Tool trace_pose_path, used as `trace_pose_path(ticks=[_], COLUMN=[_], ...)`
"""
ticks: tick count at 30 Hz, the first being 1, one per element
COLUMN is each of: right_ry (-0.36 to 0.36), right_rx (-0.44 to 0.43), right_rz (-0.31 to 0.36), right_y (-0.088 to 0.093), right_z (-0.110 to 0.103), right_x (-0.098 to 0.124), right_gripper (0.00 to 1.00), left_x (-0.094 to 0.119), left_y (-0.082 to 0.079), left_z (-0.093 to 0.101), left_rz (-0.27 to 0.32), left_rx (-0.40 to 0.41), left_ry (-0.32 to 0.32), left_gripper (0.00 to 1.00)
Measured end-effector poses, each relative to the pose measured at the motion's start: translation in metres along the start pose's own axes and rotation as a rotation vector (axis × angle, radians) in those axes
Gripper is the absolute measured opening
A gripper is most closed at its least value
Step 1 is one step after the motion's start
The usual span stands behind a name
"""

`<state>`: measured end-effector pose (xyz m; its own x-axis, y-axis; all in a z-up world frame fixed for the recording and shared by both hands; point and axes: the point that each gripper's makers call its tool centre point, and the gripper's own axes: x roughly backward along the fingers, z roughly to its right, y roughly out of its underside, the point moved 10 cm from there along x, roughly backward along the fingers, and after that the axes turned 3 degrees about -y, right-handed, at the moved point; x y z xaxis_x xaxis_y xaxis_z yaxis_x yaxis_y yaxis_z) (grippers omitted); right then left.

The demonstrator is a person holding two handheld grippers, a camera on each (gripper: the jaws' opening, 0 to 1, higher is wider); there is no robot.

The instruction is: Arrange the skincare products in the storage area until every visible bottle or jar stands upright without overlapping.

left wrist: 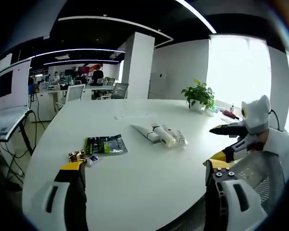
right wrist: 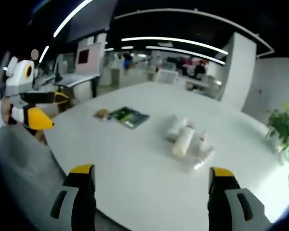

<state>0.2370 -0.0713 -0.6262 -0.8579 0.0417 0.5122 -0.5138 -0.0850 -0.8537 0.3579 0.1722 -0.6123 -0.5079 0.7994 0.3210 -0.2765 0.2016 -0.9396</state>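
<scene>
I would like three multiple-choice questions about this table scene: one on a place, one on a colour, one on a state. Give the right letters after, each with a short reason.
1. Where does the potted plant stand?
A. at the far edge of the white table, near the bright window
B. on the floor
C. on the green packet

2. What colour are the tips of the left gripper?
A. red
B. yellow
C. blue

3. How are the skincare tubes placed?
A. standing upright
B. lying flat, side by side
C. held in a gripper

Answers: 1 A, the plant sits on the table's far rim by the window. 2 B, both jaw tips are yellow. 3 B, the tubes lie on the tabletop, and the right gripper is open and apart from them.
</scene>
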Motion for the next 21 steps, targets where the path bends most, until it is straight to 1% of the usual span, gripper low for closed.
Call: trace_pose_path(ticks=[3,7,11,18,21], right_ry=[0.016,0.024,0.035,0.031,0.031], right_rx=[-0.011,-0.007,0.014,0.024,0.024], right_rz=[0.022,-0.008,-0.022,-0.037,-0.026], right_y=[0.0,0.0033,0.0043,0.0048,0.0039], right_z=[0.003,0.0048,0.0059,0.0035,0.0034], right_x=[-0.0005,-0.0034,-0.0039,-0.0043,-0.0042], right_gripper=[1.0,1.0,1.0,1.0,1.0], left_x=[-0.0024,-0.0065,-0.0065,-0.0055,-0.0047], left_y=[0.0001,0.0004,0.0004,-0.0005,-0.0006], left_z=[0.0005,0.0049,0.0074,0.0039,0.0027], left_rz=[-0.007,-0.025,-0.024,-0.013,-0.008], left_rx=[-0.005,-0.042,-0.038,-0.022,-0.012], left_ry=[0.003,0.022,0.046,0.028,0.023], left_gripper=[0.99,0.99,0.99,0.99,0.99])
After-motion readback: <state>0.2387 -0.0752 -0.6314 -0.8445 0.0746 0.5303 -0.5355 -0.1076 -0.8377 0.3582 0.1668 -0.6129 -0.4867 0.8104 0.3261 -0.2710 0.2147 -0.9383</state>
